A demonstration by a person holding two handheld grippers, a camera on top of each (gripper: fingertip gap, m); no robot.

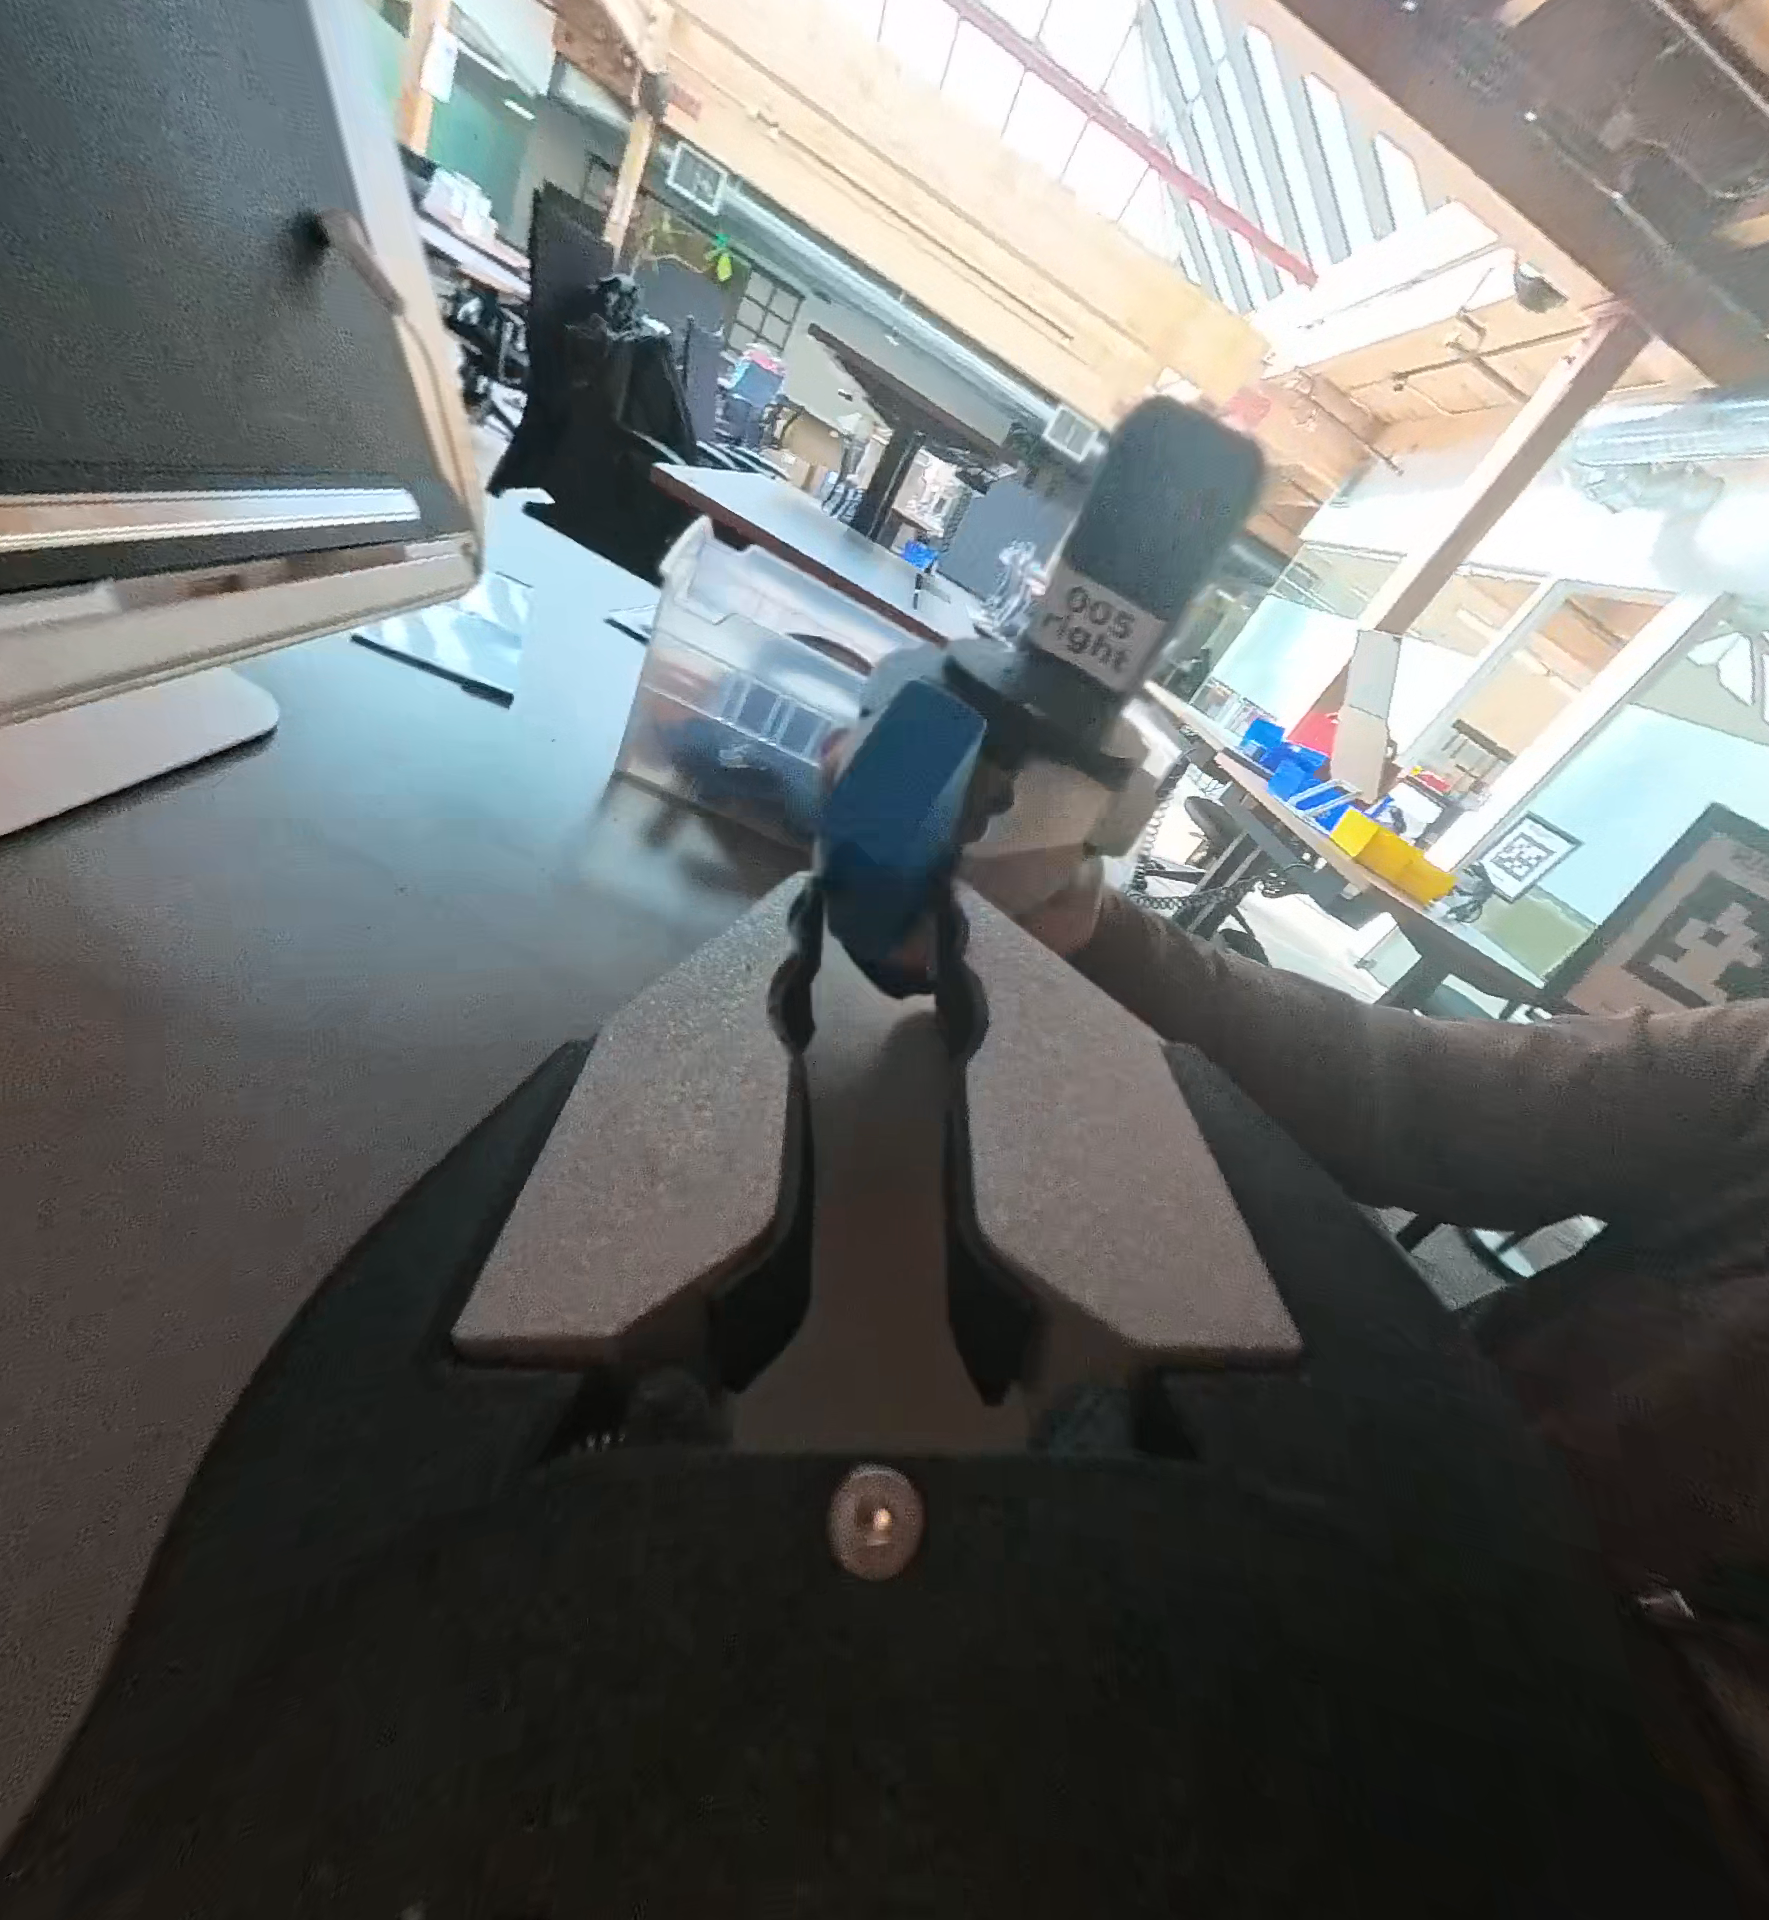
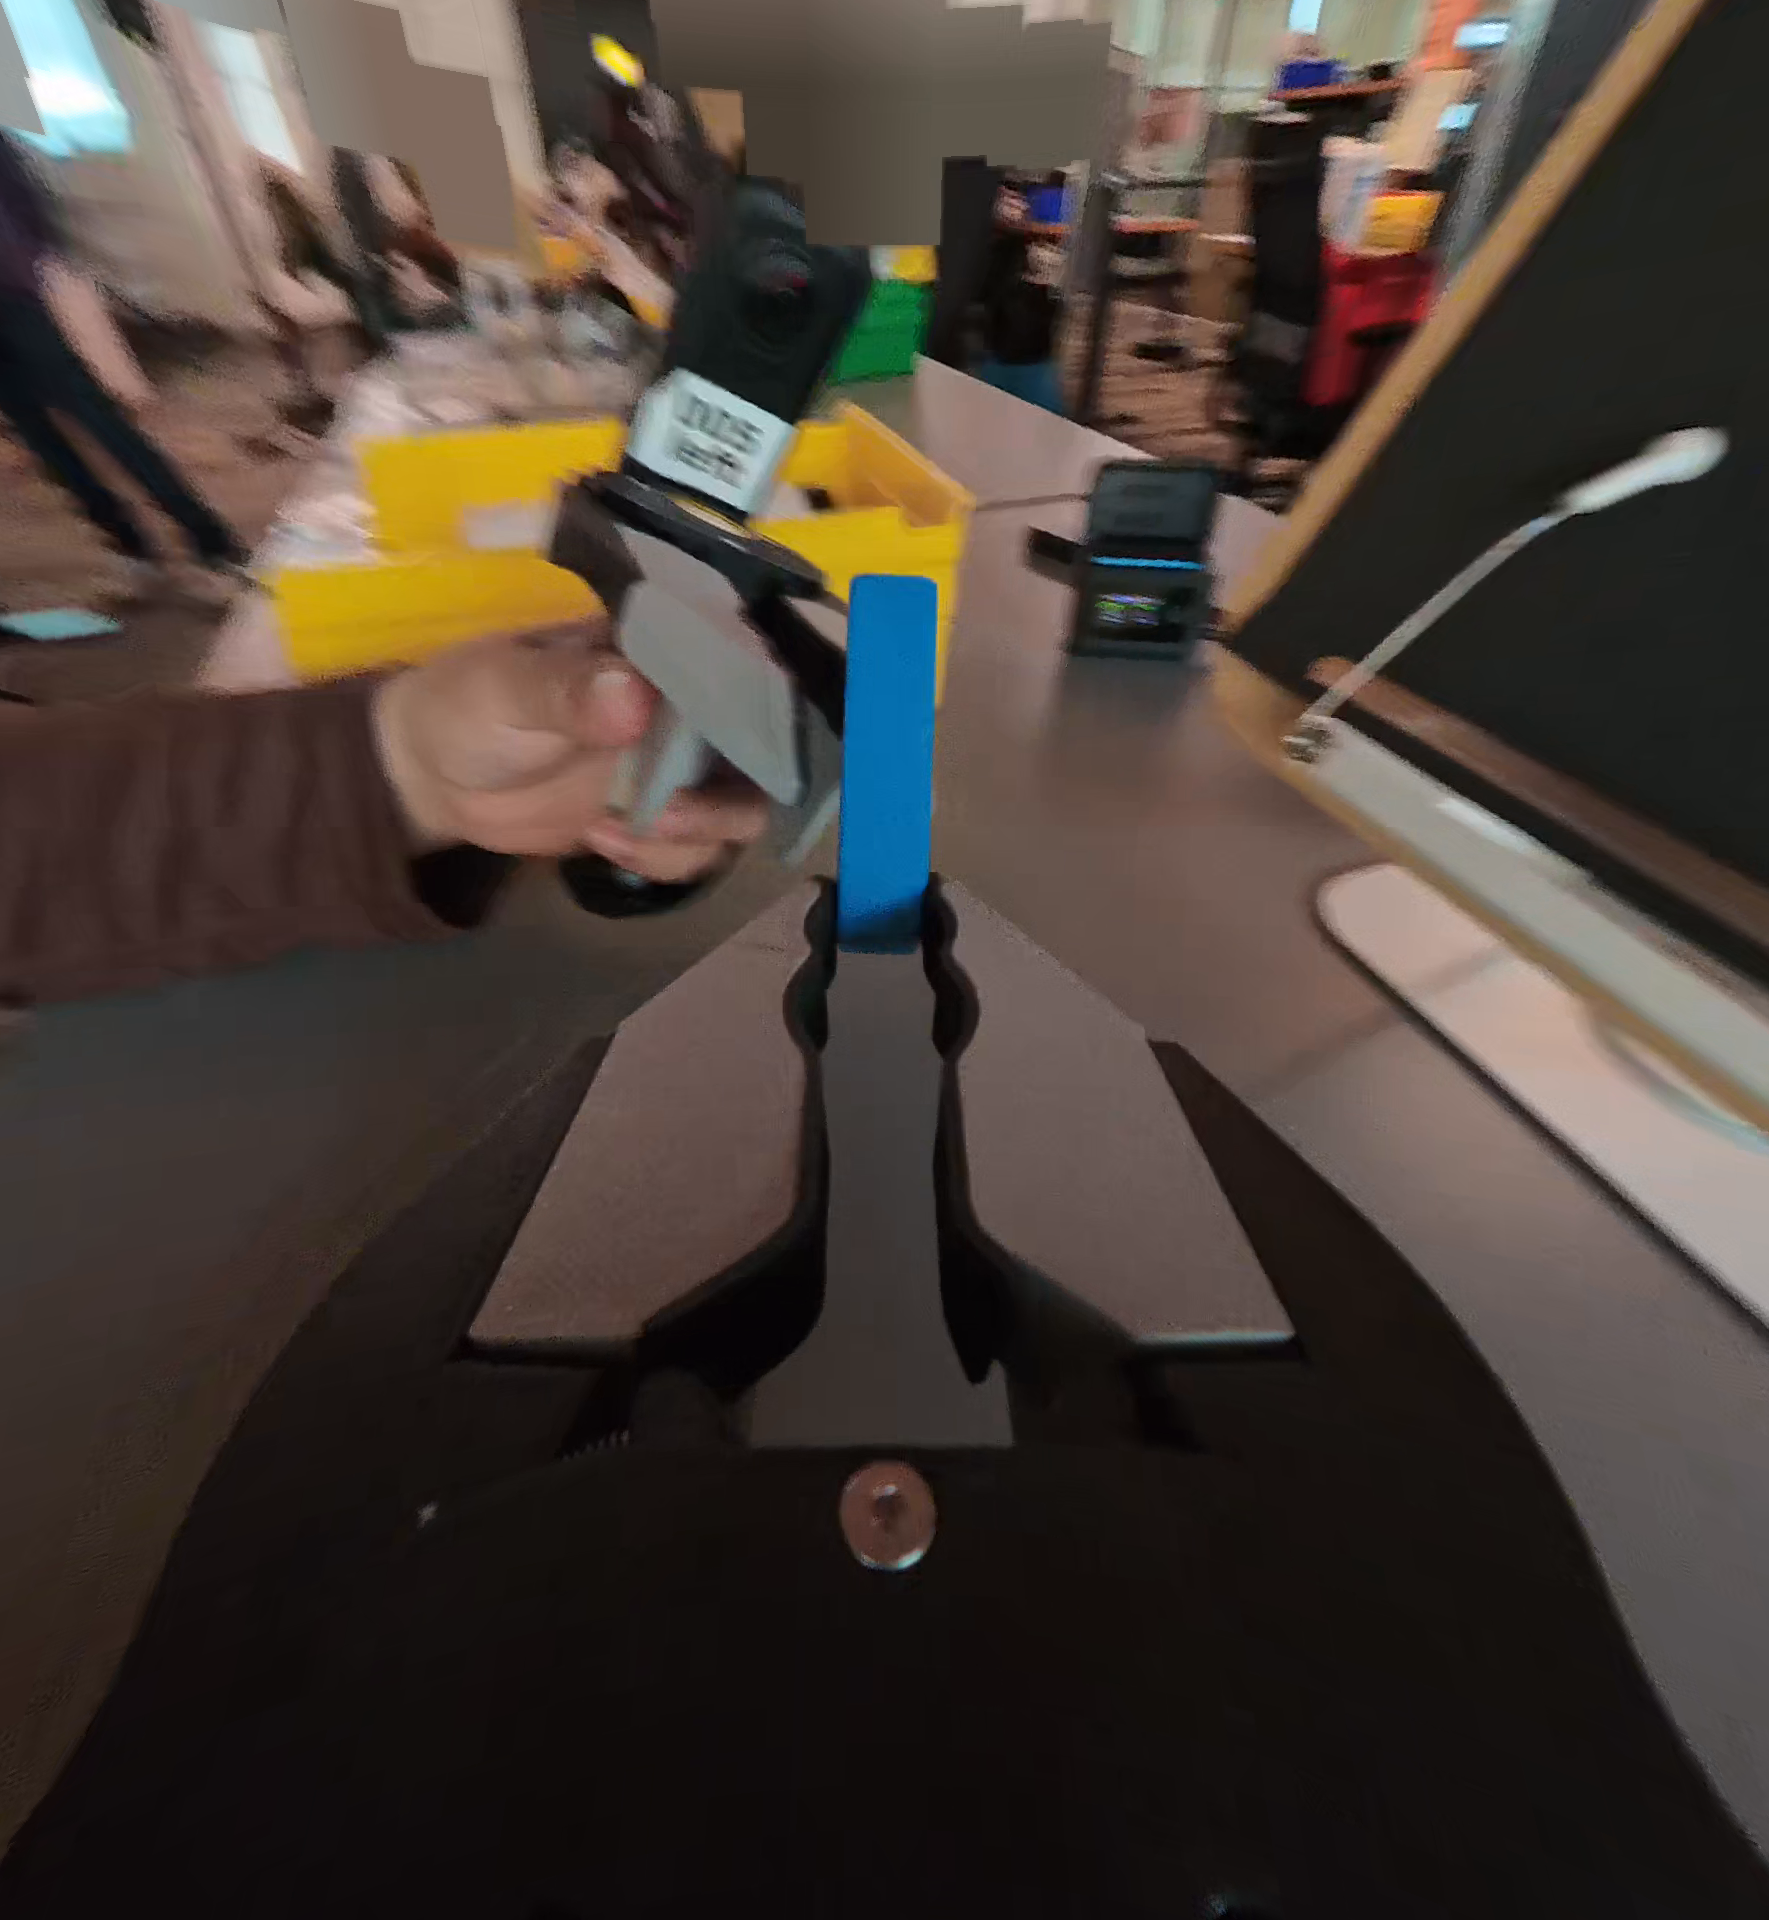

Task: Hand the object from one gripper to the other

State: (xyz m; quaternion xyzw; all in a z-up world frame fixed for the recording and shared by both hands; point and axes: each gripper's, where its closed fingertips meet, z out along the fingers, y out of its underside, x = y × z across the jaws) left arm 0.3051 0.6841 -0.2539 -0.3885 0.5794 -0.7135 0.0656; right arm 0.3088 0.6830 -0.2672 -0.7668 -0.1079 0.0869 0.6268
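A blue block (image 2: 886,748) stands upright with its lower end pinched between the fingertips of my right gripper (image 2: 880,951), above the dark table (image 2: 1119,790). My left gripper (image 2: 807,821), held by a hand in a brown sleeve, reaches in from the left and its fingers meet the block's side. In the left wrist view the blue block (image 1: 895,821) sits between the fingertips of my left gripper (image 1: 880,966), which close against it. My right gripper (image 1: 1025,727) is right behind the block, and its fingertips are hidden there.
A monitor (image 1: 153,312) on a flat stand stands at the left of the dark table (image 1: 236,987), with a clear plastic box (image 1: 734,665) behind. In the right wrist view a yellow bin (image 2: 890,520), a small black device (image 2: 1140,582) and the monitor (image 2: 1607,582) stand around.
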